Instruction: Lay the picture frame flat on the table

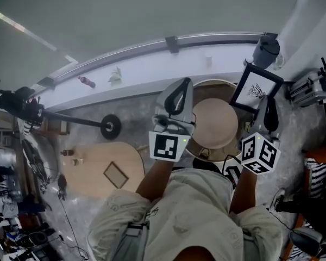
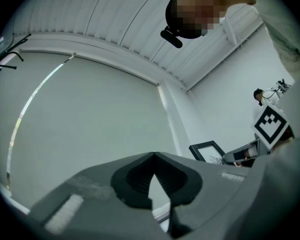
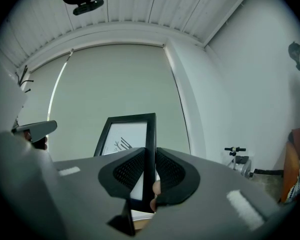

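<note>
My right tongs [image 3: 149,170] clamp the black picture frame [image 3: 123,134] by its right edge, upright over the round tabletop's [image 1: 216,125] far right side; my left tongs [image 2: 153,160] are closed, empty.

Right gripper view: picture frame [image 3: 124,141] bottom edge hidden behind right tool [image 3: 150,156] pads. Head view: left tool [image 1: 179,91] covers round worktop [image 1: 217,124] rim at 9 o'clock. The print [image 1: 256,91] is too small to read.
</note>
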`<state>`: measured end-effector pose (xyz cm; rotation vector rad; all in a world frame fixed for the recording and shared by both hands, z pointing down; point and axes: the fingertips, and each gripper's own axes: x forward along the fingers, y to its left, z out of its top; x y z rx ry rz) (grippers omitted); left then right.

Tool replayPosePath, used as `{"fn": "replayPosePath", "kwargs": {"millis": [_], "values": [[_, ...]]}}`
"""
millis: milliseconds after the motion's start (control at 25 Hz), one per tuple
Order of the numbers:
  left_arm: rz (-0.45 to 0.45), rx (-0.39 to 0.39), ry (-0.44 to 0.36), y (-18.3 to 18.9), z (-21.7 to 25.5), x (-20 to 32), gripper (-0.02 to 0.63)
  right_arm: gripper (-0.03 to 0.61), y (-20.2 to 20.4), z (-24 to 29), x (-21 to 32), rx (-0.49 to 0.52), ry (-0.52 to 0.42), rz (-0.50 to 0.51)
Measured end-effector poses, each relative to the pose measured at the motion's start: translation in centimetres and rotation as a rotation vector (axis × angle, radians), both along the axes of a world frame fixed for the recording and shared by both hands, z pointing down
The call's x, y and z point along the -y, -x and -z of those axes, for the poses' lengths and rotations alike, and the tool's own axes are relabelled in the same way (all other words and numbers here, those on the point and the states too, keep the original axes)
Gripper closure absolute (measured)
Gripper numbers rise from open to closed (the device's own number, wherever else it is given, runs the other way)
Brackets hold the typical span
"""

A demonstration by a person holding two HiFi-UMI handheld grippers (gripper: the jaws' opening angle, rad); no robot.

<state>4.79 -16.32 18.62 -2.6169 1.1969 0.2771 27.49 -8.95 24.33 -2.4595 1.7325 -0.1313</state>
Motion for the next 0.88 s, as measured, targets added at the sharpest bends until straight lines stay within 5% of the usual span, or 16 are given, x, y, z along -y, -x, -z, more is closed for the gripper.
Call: {"fn": "replayPosePath", "kwargs": {"millis": [400,880], "values": [[0.027,0.028,0.065,-4.0,-3.2,2.3,0.611,0.508,-3.4,-2.8,3.1,0.037,0.053,0.046],[0.066,0.041,0.107,-4.1,-6.5,4.5,0.611,0.508,-3.3,-7.4,5.8,0.074,0.131,0.087]]}}
